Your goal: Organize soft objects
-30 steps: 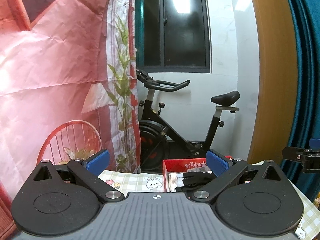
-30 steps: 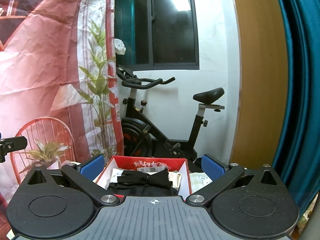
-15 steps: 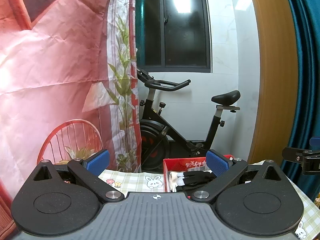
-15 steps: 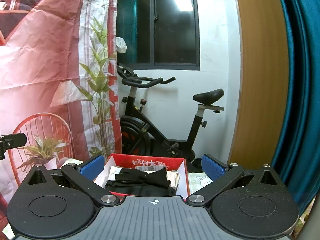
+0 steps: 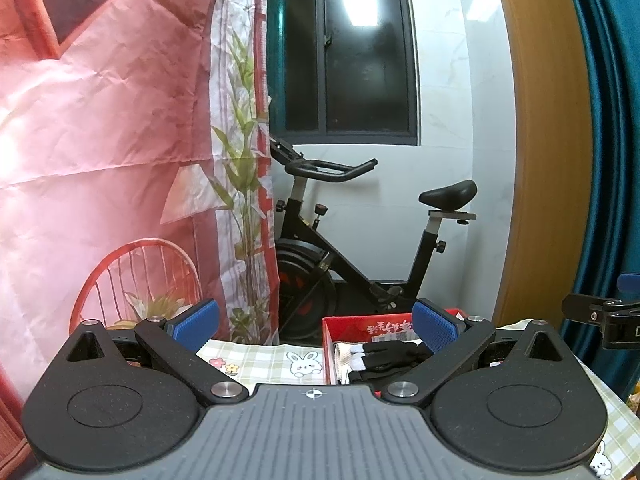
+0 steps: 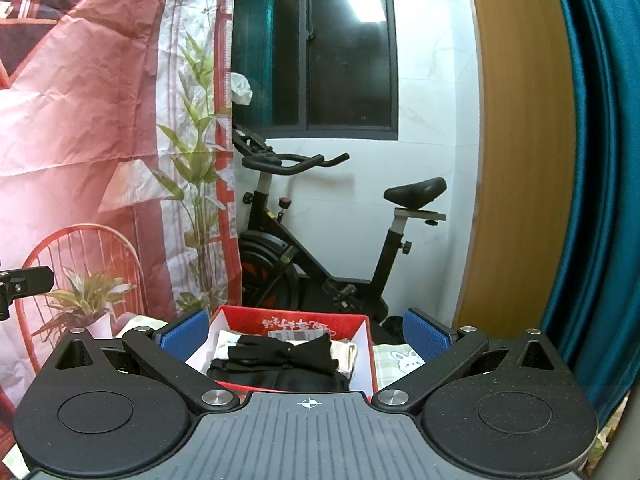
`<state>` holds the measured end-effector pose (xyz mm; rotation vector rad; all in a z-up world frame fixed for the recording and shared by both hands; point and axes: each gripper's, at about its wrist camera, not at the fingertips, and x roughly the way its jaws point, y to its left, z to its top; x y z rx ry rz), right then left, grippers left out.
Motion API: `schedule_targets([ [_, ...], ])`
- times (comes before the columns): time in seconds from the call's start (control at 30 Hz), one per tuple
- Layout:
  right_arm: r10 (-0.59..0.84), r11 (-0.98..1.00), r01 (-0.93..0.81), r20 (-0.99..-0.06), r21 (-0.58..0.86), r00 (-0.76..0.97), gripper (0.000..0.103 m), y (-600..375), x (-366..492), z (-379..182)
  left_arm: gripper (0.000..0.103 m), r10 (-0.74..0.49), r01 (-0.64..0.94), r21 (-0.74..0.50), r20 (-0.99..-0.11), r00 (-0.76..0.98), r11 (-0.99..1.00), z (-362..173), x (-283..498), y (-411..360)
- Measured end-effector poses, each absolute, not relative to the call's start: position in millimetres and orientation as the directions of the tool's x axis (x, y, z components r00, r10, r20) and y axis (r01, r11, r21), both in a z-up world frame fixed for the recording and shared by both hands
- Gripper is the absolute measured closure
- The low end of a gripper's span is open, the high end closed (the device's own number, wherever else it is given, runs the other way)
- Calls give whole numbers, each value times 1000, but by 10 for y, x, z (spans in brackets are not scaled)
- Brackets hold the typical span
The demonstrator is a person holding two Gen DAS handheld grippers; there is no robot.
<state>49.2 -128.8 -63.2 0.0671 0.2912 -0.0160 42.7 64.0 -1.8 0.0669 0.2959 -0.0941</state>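
1. The left tongs [image 5: 314,324] are wide open and hold nothing.
2. The right tongs [image 6: 306,332] are also wide open and empty.
3. Black gloves [image 6: 280,350] lie inside the red box [image 6: 362,354] on the checked surface [image 5: 260,358].
4. An exercise bike [image 6: 320,232] stands behind.

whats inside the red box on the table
The red box holds soft items: a black glove on top, black fabric under it, and cream cloth at the sides. Whatever lies beneath is covered.

Home room, exercise bike [image 5: 360,248] by dark window [image 5: 344,52], teal curtain [image 6: 600,160], bunny-print tablecloth [image 5: 272,360]
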Motion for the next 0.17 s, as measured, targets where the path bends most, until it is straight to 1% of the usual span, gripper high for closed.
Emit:
schedule_targets([
  [0.17,-6,998,26,-288,64,958,0,-1300,491,-643,0,-83,103,48,-302,950,994,-36,434,650],
])
